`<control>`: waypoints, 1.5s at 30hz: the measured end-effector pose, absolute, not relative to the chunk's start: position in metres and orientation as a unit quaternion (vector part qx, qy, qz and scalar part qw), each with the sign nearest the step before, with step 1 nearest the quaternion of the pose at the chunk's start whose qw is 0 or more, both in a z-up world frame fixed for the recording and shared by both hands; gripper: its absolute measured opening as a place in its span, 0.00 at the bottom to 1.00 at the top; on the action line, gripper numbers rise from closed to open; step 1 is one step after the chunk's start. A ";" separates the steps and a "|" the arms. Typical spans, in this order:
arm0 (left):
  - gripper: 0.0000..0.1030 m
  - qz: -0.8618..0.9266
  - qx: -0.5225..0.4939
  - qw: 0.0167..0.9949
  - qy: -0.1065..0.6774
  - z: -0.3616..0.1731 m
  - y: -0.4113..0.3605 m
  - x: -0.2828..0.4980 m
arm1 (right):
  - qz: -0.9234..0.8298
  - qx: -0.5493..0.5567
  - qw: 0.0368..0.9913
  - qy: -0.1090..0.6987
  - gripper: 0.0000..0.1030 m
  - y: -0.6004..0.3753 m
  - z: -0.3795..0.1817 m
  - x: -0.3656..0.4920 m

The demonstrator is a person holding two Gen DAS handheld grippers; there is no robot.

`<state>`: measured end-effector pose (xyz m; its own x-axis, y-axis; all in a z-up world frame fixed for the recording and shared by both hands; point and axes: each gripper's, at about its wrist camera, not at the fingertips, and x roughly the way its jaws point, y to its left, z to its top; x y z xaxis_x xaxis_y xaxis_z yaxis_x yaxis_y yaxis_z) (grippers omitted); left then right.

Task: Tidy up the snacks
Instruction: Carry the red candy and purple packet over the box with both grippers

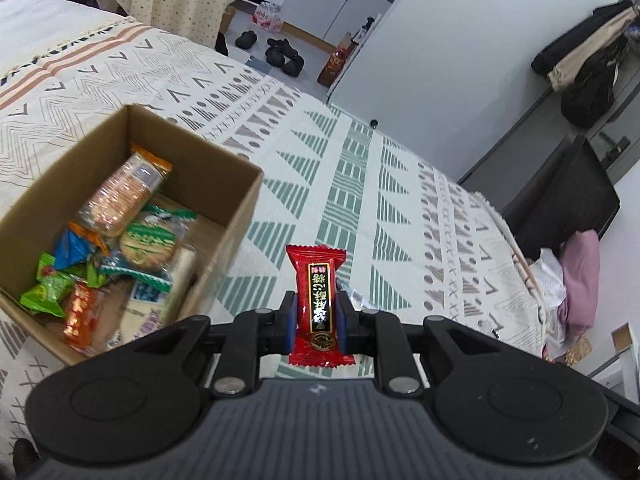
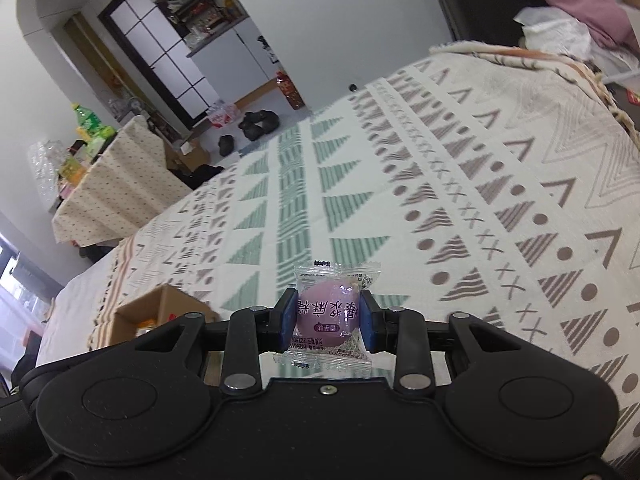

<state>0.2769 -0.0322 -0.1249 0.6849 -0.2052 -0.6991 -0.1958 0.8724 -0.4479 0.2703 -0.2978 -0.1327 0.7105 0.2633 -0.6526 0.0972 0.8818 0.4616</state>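
A red snack packet (image 1: 318, 304) is clamped between the blue pads of the left tool (image 1: 316, 316), whose jaws are nearly closed on its flat sides. The packet is oblong, glossy and crimped at both ends, and its long axis is held pointing away from the camera, with a black label strip running along it. It is carried above the patterned bedspread (image 1: 360, 184), just beside an open cardboard box (image 1: 224, 184) seen at the left. Inside the box a heap of wrapped snacks is seen: a clear sleeve of round crackers (image 1: 120, 196) with orange ends, and green, blue and orange packets (their print is too blurred to be read).

In the right tool (image 2: 329, 318) a clear crinkled wrapper holding a round purple sweet (image 2: 328, 322) is gripped, the jaws set a little wider around its bulge. Its serrated ends point away from and toward the camera. The same box (image 2: 160, 308) is probably the brown one glimpsed low at the left, well apart from the sweet
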 end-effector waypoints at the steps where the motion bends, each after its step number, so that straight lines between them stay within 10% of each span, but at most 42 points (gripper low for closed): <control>1: 0.18 -0.002 -0.256 0.882 0.395 -0.123 -0.029 0.276 | 0.049 0.236 0.895 0.376 0.31 -0.294 -0.129 0.270; 45: 0.18 0.087 -0.392 0.843 0.359 -0.125 0.121 0.286 | 0.129 0.208 0.896 0.370 0.30 -0.150 -0.103 0.295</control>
<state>0.2863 0.1205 -0.1248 0.7272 -0.1353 -0.6729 -0.4273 0.6780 -0.5981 0.2950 -0.1499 -0.1030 0.6924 0.3847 -0.6104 -0.0771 0.8806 0.4676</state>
